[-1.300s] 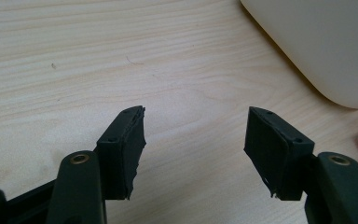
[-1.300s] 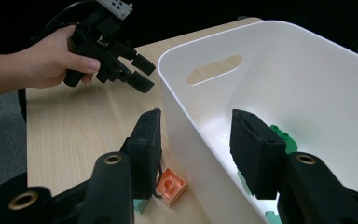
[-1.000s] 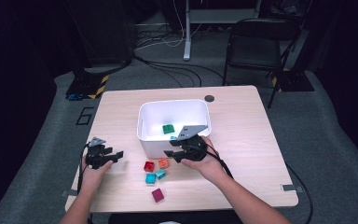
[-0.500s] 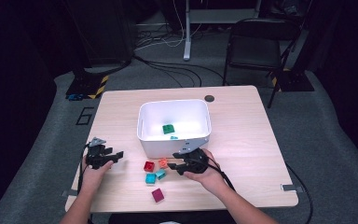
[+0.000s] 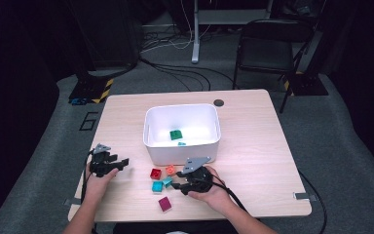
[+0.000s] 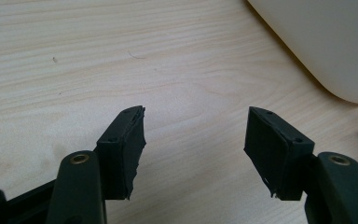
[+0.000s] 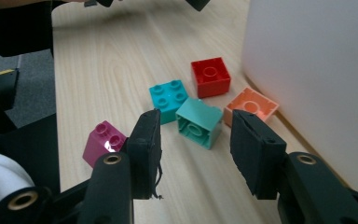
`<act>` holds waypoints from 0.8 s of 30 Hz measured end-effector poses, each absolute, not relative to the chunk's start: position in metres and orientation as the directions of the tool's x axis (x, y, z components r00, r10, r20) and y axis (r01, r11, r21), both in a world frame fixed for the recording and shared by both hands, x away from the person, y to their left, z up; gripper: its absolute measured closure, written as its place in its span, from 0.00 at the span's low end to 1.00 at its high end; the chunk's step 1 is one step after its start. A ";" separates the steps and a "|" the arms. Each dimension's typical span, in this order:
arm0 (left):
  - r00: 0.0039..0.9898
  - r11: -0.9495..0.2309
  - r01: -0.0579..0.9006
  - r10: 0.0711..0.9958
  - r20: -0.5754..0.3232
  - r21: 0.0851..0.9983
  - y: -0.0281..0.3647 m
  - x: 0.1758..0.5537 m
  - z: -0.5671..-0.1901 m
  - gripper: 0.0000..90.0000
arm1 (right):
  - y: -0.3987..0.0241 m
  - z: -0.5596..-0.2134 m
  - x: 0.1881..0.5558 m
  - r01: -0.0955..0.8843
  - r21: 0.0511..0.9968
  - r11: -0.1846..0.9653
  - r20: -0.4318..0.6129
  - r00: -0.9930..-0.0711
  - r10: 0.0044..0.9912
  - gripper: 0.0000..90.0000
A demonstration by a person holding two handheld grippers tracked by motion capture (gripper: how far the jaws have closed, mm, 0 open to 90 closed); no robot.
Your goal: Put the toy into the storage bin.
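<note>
No readable text anywhere (floor markings perhaps blurred).

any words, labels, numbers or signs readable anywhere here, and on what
None can be read.
The white bin, the toy bricks and the wooden table carry no print.
A yellow-and-black striped strip on the floor bears stripes but no letters.
Outlined marks on the floor beside the table are too small to read.
</note>
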State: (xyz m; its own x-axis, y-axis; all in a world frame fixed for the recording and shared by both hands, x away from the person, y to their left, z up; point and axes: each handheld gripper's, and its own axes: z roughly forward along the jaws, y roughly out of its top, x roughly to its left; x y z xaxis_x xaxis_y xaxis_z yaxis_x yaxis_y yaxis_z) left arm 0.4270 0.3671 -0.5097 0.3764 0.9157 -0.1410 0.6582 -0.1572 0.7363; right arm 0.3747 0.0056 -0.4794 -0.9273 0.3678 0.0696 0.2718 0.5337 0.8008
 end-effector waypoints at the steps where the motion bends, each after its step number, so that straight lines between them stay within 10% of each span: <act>1: 0.376 -0.160 0.659 0.916 -0.139 0.735 0.367 0.427 -0.509 0.42 | 0.007 -0.480 0.374 0.268 0.800 0.536 0.070 -0.930 0.360 0.59; 24: 0.359 -0.154 0.664 0.924 -0.132 0.732 0.373 0.418 -0.510 0.42 | 0.050 -0.498 0.351 0.176 0.791 0.586 0.066 -0.977 0.204 0.53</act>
State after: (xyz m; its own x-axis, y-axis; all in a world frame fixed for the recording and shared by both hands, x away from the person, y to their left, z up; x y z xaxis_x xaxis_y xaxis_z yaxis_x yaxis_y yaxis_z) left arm 0.4184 0.3729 -0.5103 0.3595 0.9237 -0.1321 0.6642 -0.1538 0.7316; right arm 0.3508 0.0497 -0.4982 -0.9767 0.2040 0.0661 0.1759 0.5862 0.7908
